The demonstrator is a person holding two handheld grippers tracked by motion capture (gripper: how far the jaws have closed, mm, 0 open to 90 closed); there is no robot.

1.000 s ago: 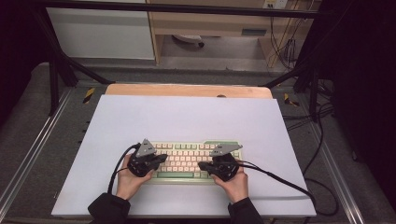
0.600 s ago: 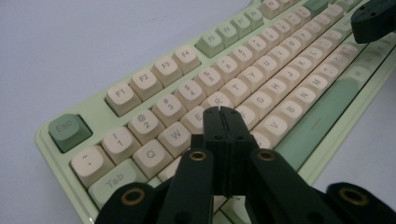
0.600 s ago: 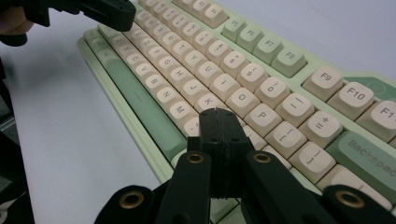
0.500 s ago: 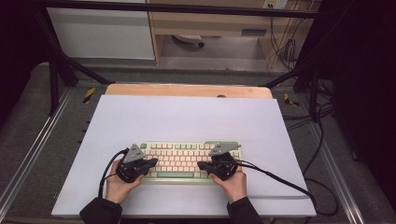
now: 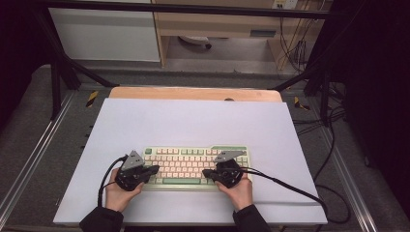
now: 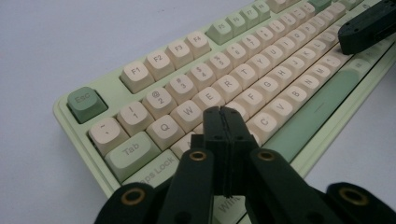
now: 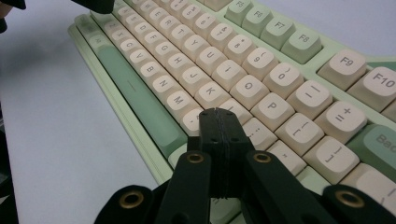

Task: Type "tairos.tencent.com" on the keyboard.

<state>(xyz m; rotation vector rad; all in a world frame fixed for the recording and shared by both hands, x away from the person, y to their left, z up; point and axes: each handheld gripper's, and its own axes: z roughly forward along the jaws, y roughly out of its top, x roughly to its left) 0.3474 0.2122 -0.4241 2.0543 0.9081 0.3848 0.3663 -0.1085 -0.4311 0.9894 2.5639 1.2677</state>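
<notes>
A pale green keyboard (image 5: 196, 166) with cream keycaps lay flat on a white worktop (image 5: 193, 121), toward the 6 o'clock edge nearest the person. Two hands came in from 6 o'clock, each holding a black gripper with a cable trailing away.

The left gripper (image 5: 153, 169) sat at the keyboard's 9 o'clock end, pointing toward 3 o'clock. In the left gripper view its jaws were clenched tight together with nothing between them, the tips (image 6: 223, 112) poised over the letter keys just below W and E; whether they touched a key could not be told. The green Esc key (image 6: 86, 102) lay at 10 o'clock from the tips.

The right gripper (image 5: 207, 173) sat near the keyboard's 3 o'clock end, pointing toward 9 o'clock. In the right gripper view its jaws were likewise clenched and empty, the tips (image 7: 218, 113) over the keys beside K and M, with the green space bar (image 7: 135, 93) at 10 o'clock from them.

The two grippers were well apart, with the keyboard's middle keys between them.
</notes>
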